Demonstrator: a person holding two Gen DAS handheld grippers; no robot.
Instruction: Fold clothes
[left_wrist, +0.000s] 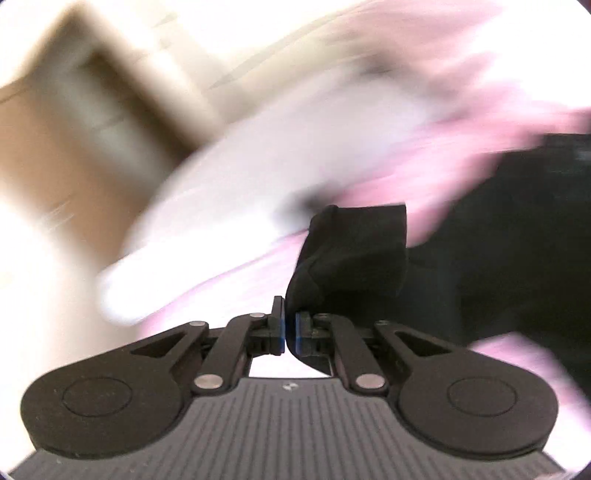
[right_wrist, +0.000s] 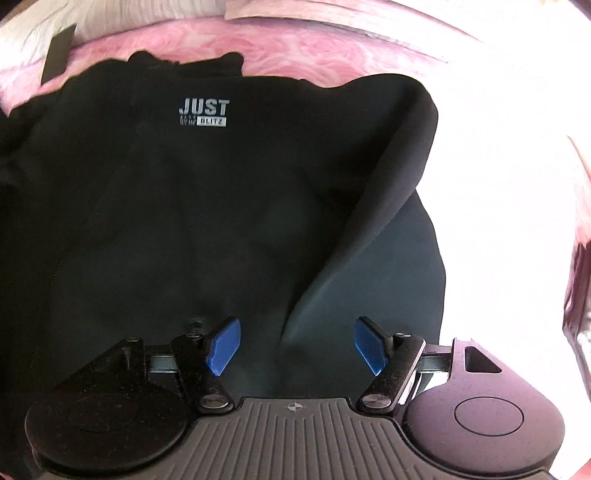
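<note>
Pink fleecy blanket (right_wrist: 295, 48) covers the work surface; right side washed out by glare. Black garment (right_wrist: 221, 221) lies spread on it, printed "JUST" logo (right_wrist: 204, 112) near 12 o'clock in the right wrist view, a folded flap running toward 2 o'clock. Right gripper (right_wrist: 297, 345) hangs over the lower edge, blue pads (right_wrist: 223, 347) apart, nothing pinched. Left gripper (left_wrist: 289, 325) clamped together on a black fabric corner; background heavily blurred.
</note>
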